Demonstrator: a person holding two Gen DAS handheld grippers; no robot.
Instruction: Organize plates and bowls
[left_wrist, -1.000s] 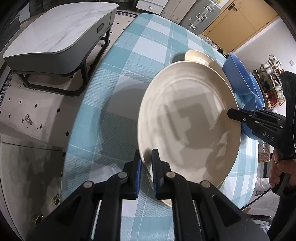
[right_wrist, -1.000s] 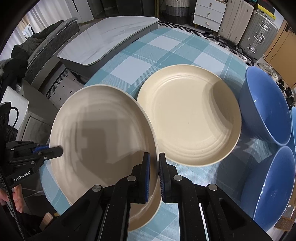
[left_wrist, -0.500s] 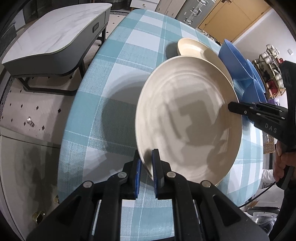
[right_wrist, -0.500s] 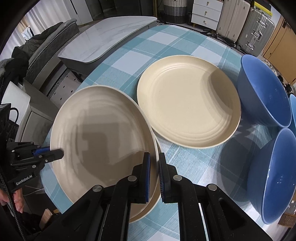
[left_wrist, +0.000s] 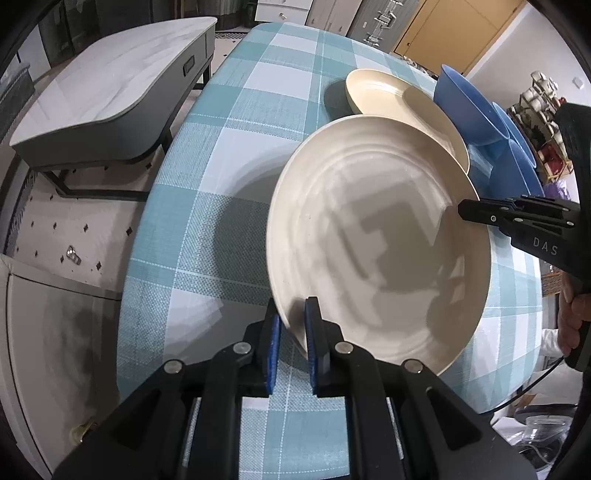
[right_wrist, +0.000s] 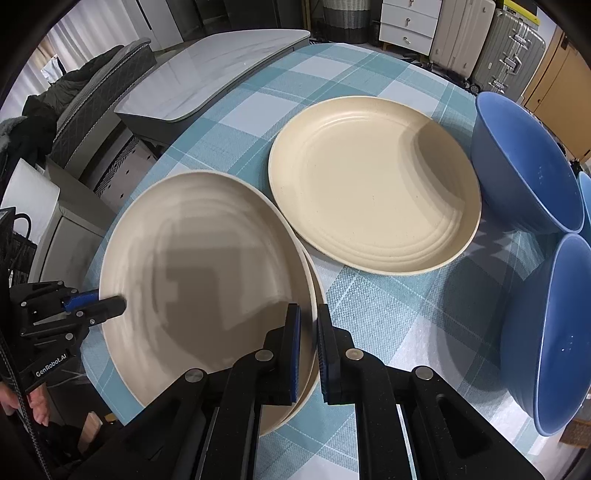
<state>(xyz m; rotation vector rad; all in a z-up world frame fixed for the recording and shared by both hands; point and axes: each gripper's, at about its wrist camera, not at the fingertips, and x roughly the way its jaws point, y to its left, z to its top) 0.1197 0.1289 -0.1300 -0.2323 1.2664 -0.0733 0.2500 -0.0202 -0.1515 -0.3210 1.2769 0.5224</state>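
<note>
I hold a cream plate (left_wrist: 376, 236) by opposite edges, my left gripper (left_wrist: 293, 332) closed on its near rim in the left wrist view, my right gripper (right_wrist: 306, 339) pinched on the rim across from it. Over the past second the plate has travelled back across the checked worktop (left_wrist: 229, 155), away from the second cream plate (right_wrist: 373, 181) that lies flat near the middle. A second ago the held rim overlapped that plate in the right wrist view; now the two sit side by side, rims close but apart as far as I can tell.

In the right wrist view a further cream rim (right_wrist: 314, 380) now shows under the plate I hold, and I judge it to be another plate beneath, though only an edge is visible. The held plate has levelled and sunk closer to it; whether they touch I cannot say.

Three blue bowls stand along the far side, the nearest (right_wrist: 554, 332) beside my right gripper, untouched.

By my reading, I am stacking this plate here at the worktop's edge; release comes next, and the bowls remain to be nested.
</note>
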